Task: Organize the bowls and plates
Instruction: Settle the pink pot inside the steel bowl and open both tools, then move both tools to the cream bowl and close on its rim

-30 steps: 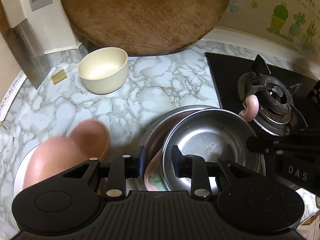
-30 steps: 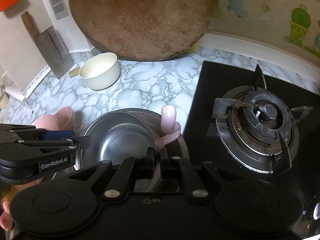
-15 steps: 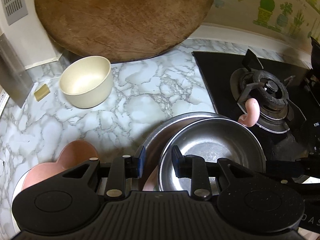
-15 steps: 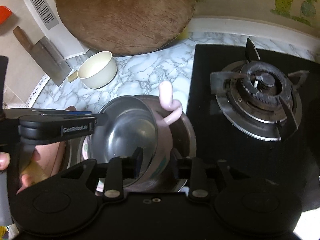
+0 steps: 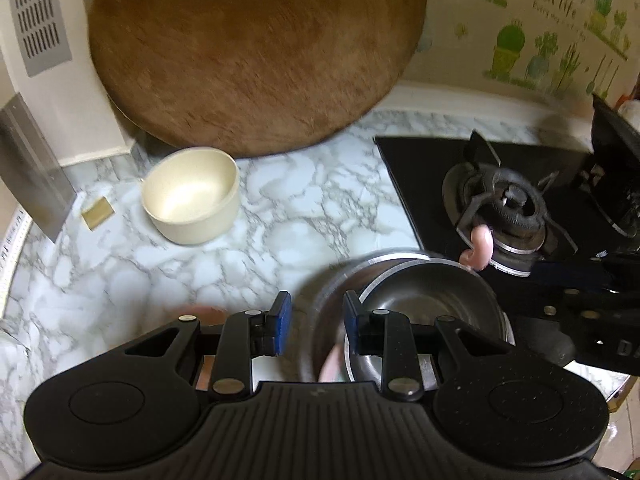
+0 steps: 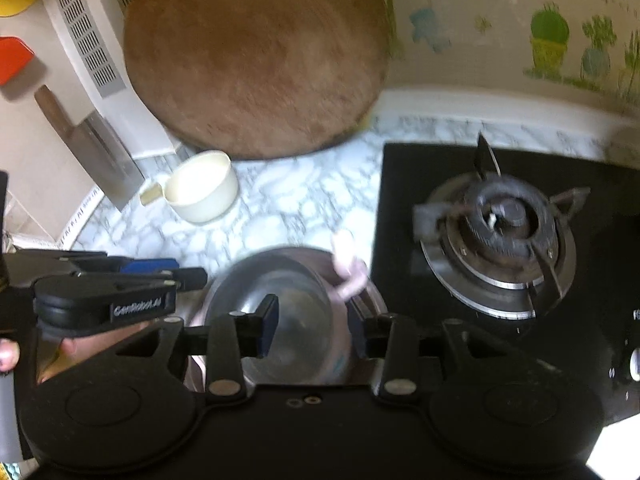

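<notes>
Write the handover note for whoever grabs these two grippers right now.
Left gripper: jaws open, holding nothing, straddling the rim of the large steel bowl.
Right gripper: jaws open, holding nothing, either side of the smaller steel bowl.
Stack on the marble counter beside the gas stove: smaller steel bowl nested in a pink handled bowl, inside the large steel bowl.
Left: the cream round bowl stands apart near the round wooden board; probably stack it next.

Cream bowl [image 5: 191,196] — grey-veined marble counter [image 5: 280,220]
</notes>
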### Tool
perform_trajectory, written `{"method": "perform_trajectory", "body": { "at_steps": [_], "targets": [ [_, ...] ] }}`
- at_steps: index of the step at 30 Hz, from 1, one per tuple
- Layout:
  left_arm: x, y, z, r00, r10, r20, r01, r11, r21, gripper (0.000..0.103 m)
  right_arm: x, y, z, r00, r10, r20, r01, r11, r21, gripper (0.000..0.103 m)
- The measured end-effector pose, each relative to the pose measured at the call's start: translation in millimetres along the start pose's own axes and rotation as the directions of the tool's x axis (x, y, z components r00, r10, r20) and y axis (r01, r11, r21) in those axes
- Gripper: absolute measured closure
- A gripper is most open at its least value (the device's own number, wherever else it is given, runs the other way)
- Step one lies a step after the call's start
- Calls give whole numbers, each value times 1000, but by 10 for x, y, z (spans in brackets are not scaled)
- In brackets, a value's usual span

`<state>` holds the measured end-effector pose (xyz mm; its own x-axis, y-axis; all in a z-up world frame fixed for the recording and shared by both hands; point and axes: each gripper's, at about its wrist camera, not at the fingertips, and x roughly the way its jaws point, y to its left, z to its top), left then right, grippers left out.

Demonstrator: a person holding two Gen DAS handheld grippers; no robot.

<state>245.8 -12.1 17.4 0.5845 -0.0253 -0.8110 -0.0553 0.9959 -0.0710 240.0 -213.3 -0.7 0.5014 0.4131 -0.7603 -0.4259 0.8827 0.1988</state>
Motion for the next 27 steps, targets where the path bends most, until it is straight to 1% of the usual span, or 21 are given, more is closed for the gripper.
{"method": "perform_trajectory", "body": {
  "at_steps": [4,7,9,10,11,13,16,21,27],
  "targets": [
    [-176,276,156,999,8,31,-8,1000,-14,75,33,236,215,1000,8,27,-8,1000,-16,56],
    [-243,526,293,998,38,53,-36,999,-36,74,94,418,380,999,11,46,-10,1000,-15,46],
    [-234,706,382,997,53,60,-50,997,-57,71,170,544,510,998,24,54,-23,1000,-7,39],
    [-211,797,422,996,59,60,-55,996,-70,63,210,594,567,998,30,57,-30,1000,-2,38],
    [-178,887,461,996,65,58,-60,994,-86,52,254,640,621,998,34,57,-34,999,2,36],
    [-102,1058,520,995,84,62,-76,990,-122,42,378,753,743,998,36,59,-37,999,8,34],
    [53,1236,597,992,110,57,-101,985,-141,41,599,893,896,998,40,51,-42,999,20,31],
    [336,1476,713,993,111,48,-101,979,-175,41,1039,1034,1107,999,28,29,-29,998,50,29],
    [739,1639,845,994,108,29,-100,974,-204,41,1551,1078,1236,1000,4,-18,-3,998,67,30]
  ]
}}
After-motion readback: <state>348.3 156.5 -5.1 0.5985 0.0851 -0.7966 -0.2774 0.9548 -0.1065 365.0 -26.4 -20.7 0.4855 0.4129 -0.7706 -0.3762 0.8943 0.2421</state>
